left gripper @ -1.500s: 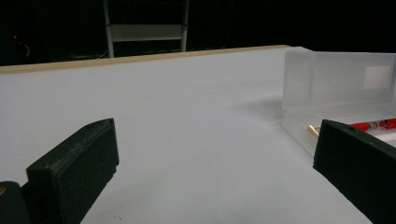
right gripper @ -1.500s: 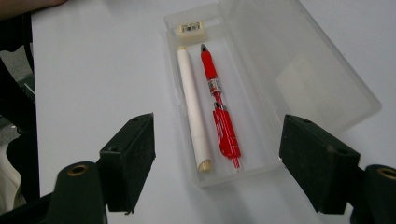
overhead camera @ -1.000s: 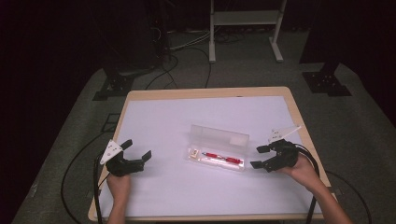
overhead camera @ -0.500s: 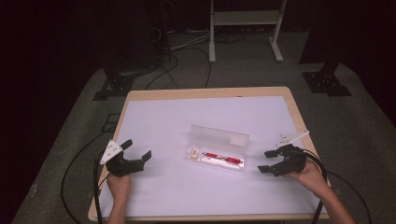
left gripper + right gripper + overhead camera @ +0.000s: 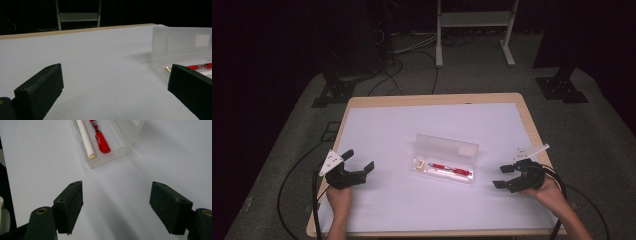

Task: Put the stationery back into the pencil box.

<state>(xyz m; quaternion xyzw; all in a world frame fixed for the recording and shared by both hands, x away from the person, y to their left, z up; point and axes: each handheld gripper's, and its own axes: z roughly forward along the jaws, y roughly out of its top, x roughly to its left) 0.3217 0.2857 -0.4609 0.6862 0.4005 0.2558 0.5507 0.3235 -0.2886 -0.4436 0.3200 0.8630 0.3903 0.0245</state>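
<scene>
- Both tongs gape wide, empty: left tongs (image 5: pixel 360 162) lower left, right tongs (image 5: pixel 502 176) lower right.
- Clear pencil case (image 5: pixel 446 159) lies mid-frame between them, long axis left-right; the right looks marginally nearer.

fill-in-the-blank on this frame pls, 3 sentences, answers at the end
1. The clear case lies with its lid ____.
2. The pen inside the case is ____ in colour.
3. The jaws of the left gripper and the right gripper stand ____, holding nothing.

Missing words: open; red; open
</scene>
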